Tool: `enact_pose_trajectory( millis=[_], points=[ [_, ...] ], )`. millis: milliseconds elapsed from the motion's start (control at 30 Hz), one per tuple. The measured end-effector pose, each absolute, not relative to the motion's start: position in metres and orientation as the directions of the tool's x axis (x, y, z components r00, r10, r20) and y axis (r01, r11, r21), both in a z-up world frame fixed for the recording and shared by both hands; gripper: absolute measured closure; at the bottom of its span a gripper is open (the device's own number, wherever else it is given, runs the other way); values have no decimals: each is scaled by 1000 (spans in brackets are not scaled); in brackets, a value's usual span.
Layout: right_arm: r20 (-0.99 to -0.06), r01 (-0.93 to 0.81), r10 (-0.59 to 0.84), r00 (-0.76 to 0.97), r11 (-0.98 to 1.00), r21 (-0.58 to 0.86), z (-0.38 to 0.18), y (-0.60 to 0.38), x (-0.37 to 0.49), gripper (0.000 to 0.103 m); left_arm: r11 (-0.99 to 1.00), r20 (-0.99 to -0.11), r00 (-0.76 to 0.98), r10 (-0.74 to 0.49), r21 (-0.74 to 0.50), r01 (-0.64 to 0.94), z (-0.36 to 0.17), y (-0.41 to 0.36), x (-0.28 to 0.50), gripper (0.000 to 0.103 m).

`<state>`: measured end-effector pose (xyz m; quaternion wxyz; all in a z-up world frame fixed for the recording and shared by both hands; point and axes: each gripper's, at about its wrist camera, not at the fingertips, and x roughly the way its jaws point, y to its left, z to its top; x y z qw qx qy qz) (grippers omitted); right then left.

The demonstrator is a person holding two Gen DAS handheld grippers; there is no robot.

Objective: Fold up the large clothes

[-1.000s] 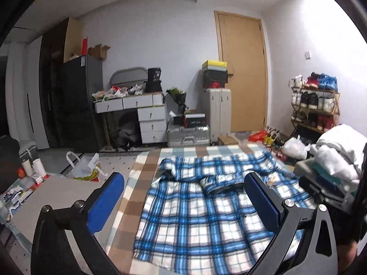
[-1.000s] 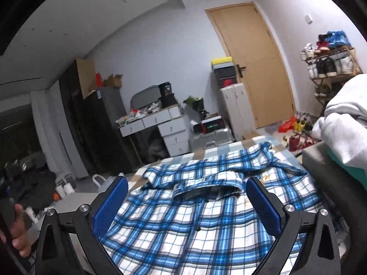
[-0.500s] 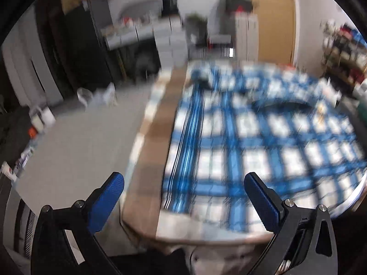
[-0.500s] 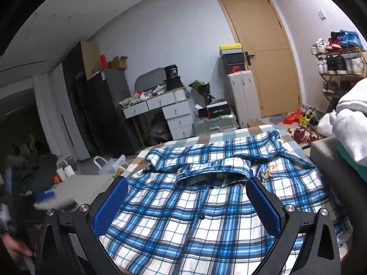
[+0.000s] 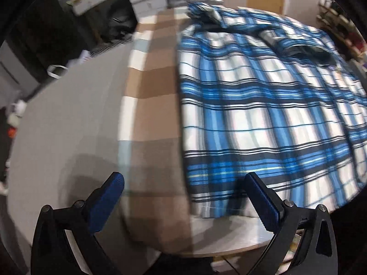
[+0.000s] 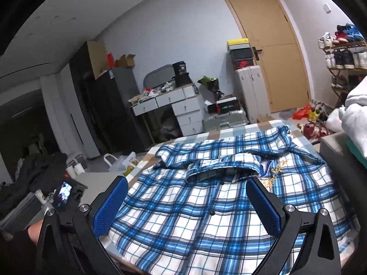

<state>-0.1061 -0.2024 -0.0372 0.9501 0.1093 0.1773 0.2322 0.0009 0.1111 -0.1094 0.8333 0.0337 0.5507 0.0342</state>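
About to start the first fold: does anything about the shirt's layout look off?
Mostly flat, buttons up, but the plaid shirt is not squared: its collar gapes open and a sleeve lies bunched behind the collar rather than spread out. Both the left claw and right claw are open, holding nothing.

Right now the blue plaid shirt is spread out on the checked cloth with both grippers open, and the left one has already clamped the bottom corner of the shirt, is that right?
Not quite. The left gripper has not clamped anything: in the left wrist view its fingers stand wide apart above the near corner of the blue plaid shirt, empty. The rest holds: the shirt lies spread on the checked cloth, and the right gripper is open too.
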Motion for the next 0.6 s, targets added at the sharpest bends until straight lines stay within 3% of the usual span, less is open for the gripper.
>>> enact_pose_trajectory(
  millis=[100, 133, 167, 233, 300, 333, 367, 500, 600],
  points=[
    [-283, -414, 493, 823, 861, 295, -37, -203, -107, 0, 1000, -932, 362, -29, -24, 18, -112, 113, 5, 10],
    [-280, -416, 495, 822, 859, 297, -37, -203, -108, 0, 998, -939, 339, -63, -60, 19, -116, 115, 7, 30],
    [-279, -417, 496, 822, 858, 299, -36, -203, -107, 0, 995, -946, 309, -100, -103, 7, -119, 118, 9, 44],
    [-276, -420, 503, 819, 853, 310, -36, -205, -108, 0, 987, -937, 315, -151, -158, 5, -118, 123, 11, 48],
    [-272, -422, 509, 817, 849, 320, -36, -207, -108, 0, 974, -930, 296, -219, -228, 5, -118, 125, 11, 64],
    [-271, -424, 514, 814, 844, 327, -36, -208, -107, 0, 969, -929, 286, -237, -246, 4, -118, 125, 12, 84],
    [-270, -427, 519, 811, 841, 333, -36, -209, -107, 0, 965, -928, 274, -253, -260, 9, -118, 123, 11, 93],
    [-263, -426, 526, 809, 832, 354, -36, -212, -105, 0, 936, -890, 291, -351, -344, 78, -96, 112, 17, 96],
    [-257, -423, 531, 807, 824, 376, -37, -216, -104, 0, 871, -799, 352, -489, -467, 151, -70, 104, 17, 96]
  ],
)
